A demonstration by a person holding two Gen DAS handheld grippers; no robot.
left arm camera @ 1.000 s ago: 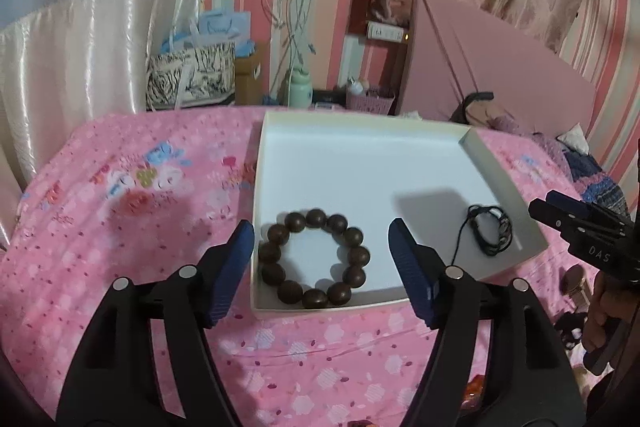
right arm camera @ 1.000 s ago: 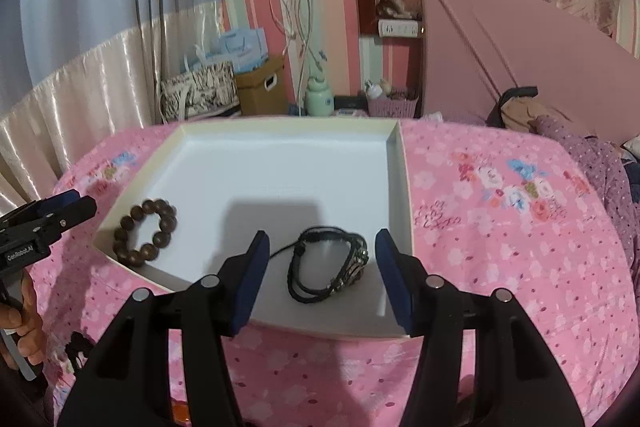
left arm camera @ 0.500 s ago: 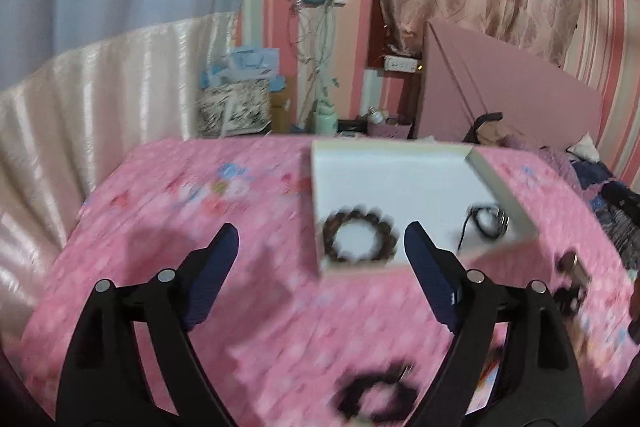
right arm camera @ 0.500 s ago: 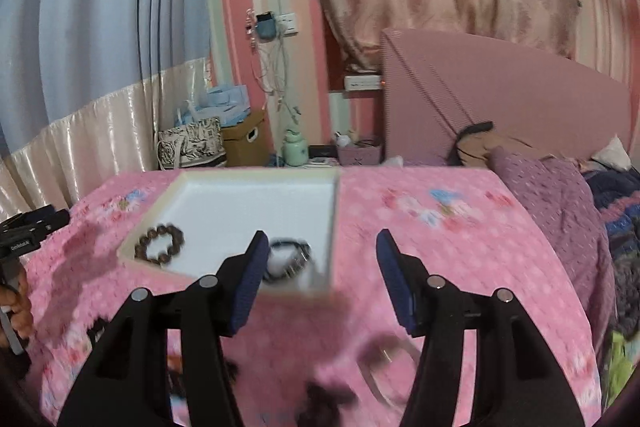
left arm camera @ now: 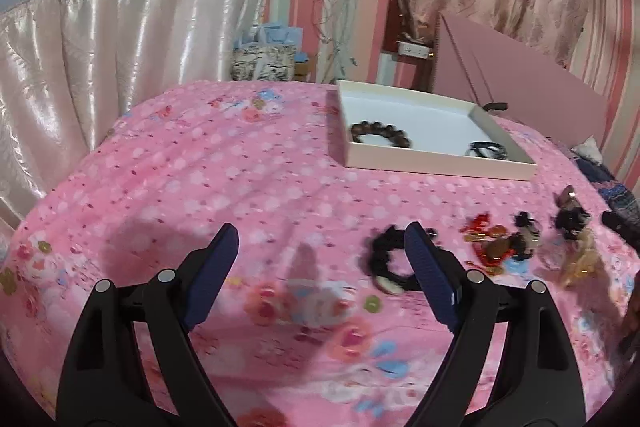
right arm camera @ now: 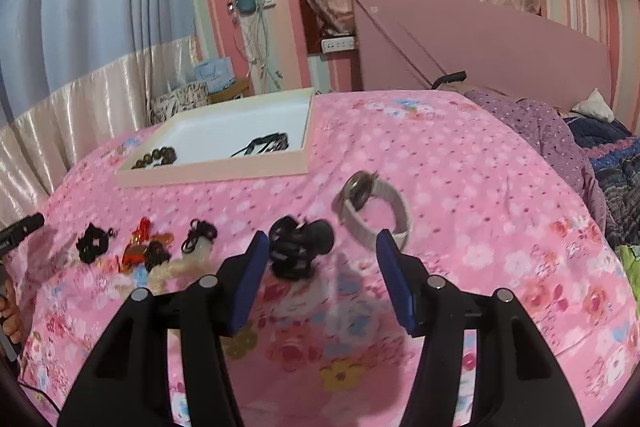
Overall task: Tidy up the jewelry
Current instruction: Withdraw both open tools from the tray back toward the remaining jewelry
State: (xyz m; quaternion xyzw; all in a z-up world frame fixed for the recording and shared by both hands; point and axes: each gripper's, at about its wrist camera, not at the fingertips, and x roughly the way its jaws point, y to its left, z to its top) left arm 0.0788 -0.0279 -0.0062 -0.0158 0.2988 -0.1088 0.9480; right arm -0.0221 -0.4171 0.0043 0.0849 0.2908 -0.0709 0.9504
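Both grippers hang empty over a pink floral bedspread [left arm camera: 248, 187]; the left gripper [left arm camera: 322, 251] gapes wide, the right gripper [right arm camera: 318, 259] half-open, above loose dark jewellery [right arm camera: 300, 243] likely awaiting the far shallow white tray [right arm camera: 216, 169].

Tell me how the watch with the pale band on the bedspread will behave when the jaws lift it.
The watch has a band standing in an open loop, so it probably flexes rather than flops. The round metal-looking case sits at one end, so it may tilt case-down if held by the band. It rests on a soft bedspread, so pressing may sink it.
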